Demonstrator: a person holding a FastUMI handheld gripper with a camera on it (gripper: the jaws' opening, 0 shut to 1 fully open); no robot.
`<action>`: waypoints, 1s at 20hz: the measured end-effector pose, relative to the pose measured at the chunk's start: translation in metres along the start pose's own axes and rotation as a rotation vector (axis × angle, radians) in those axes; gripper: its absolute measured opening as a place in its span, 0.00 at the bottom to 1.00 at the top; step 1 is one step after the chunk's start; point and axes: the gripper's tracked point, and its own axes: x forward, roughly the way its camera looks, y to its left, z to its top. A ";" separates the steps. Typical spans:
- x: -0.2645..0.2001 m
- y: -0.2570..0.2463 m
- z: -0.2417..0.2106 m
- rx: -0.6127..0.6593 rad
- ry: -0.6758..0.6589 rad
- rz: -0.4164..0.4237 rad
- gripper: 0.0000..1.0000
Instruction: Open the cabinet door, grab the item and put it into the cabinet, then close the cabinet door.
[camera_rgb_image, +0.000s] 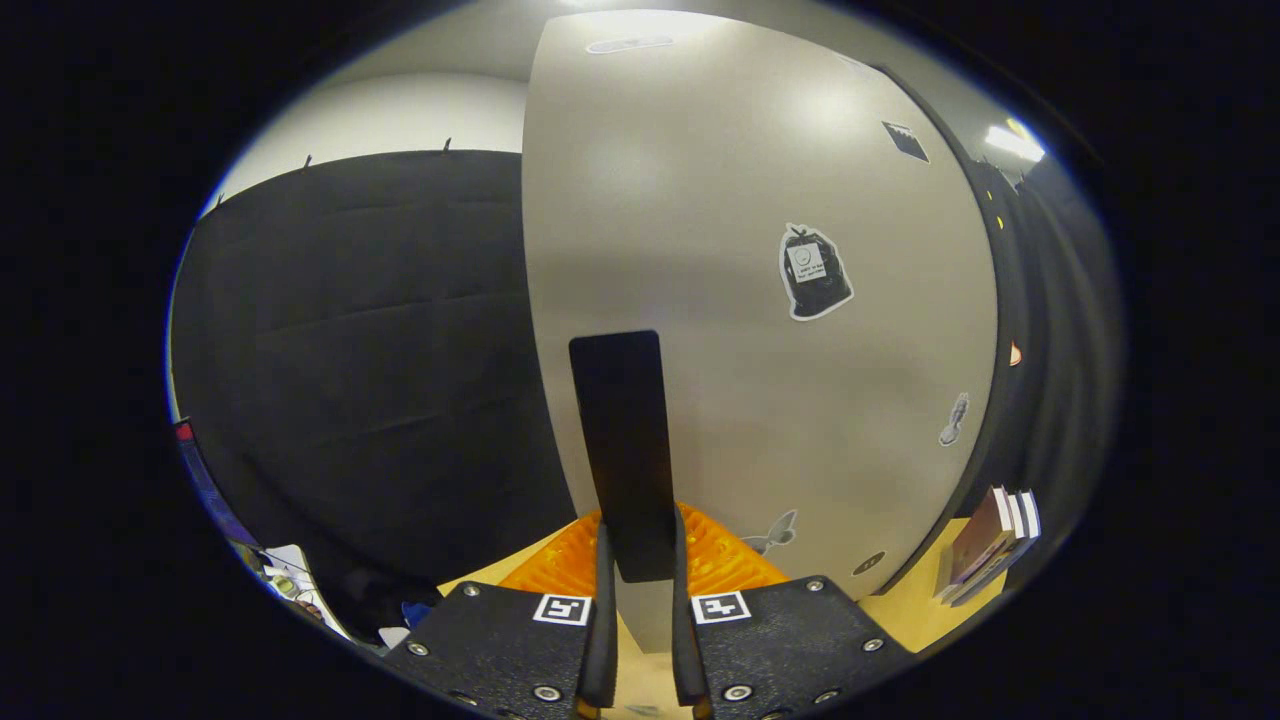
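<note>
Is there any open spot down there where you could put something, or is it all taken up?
The gripper is shut on the black flat handle of the pale grey cabinet door, so straight ahead is blocked. A bare strip of yellow tabletop lies between the door and the stacked books. Left of the fingers it is crowded with small clutter.

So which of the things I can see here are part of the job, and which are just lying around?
Part of the job:
- cabinet door
- black door handle, with the gripper shut on it

Just lying about:
- stickers on the door
- books beside the cabinet
- clutter by the black cloth wall
</note>
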 end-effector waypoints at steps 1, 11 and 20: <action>-0.002 -0.002 0.000 -0.002 0.006 0.017 0.23; -0.029 -0.023 -0.004 0.008 0.016 0.068 0.22; -0.047 -0.046 -0.007 0.065 -0.003 -0.075 0.22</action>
